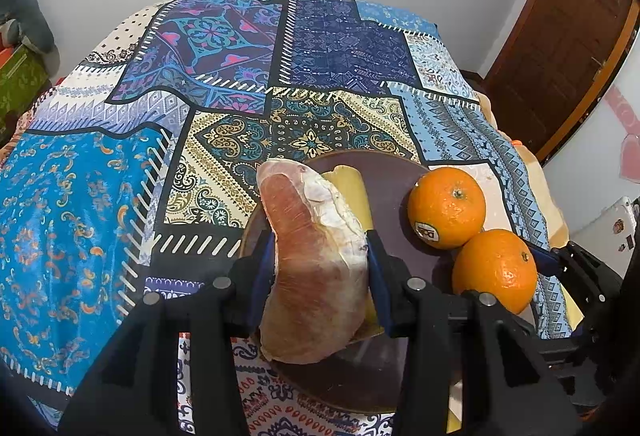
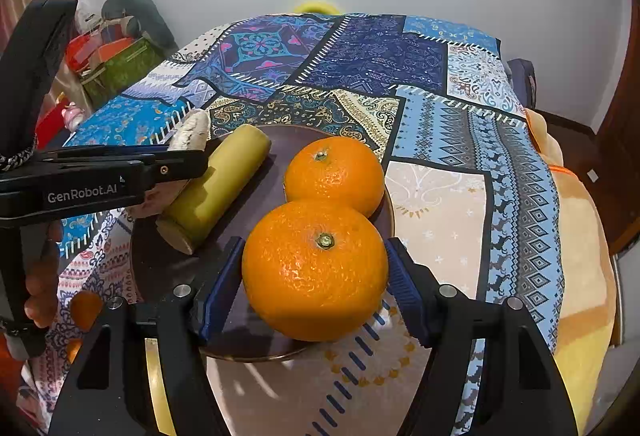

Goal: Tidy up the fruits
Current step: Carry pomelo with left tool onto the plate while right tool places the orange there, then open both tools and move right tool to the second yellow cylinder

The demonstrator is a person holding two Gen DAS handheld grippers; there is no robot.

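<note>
My left gripper [image 1: 320,264] is shut on a pinkish peeled fruit wedge [image 1: 316,268], held just above a dark brown plate [image 1: 392,172]. Under the wedge a yellow-green cylinder piece [image 1: 352,188] lies on the plate. In the right wrist view my right gripper [image 2: 314,290] is shut on an orange [image 2: 316,270] at the plate's near rim [image 2: 160,268], its blue pads against both sides. A second orange [image 2: 334,176] sits on the plate, touching the held one. The left gripper [image 2: 120,172] shows side-on at the left, with the wedge's tip [image 2: 192,130] beyond it, beside the cylinder [image 2: 218,188].
A patchwork cloth [image 1: 240,68] covers the table. A yellow-orange blanket [image 2: 580,276] hangs over its right edge. A green box [image 2: 120,68] with clutter stands at the back left and a brown door [image 1: 568,48] at the right. A hand [image 2: 40,276] grips the left tool.
</note>
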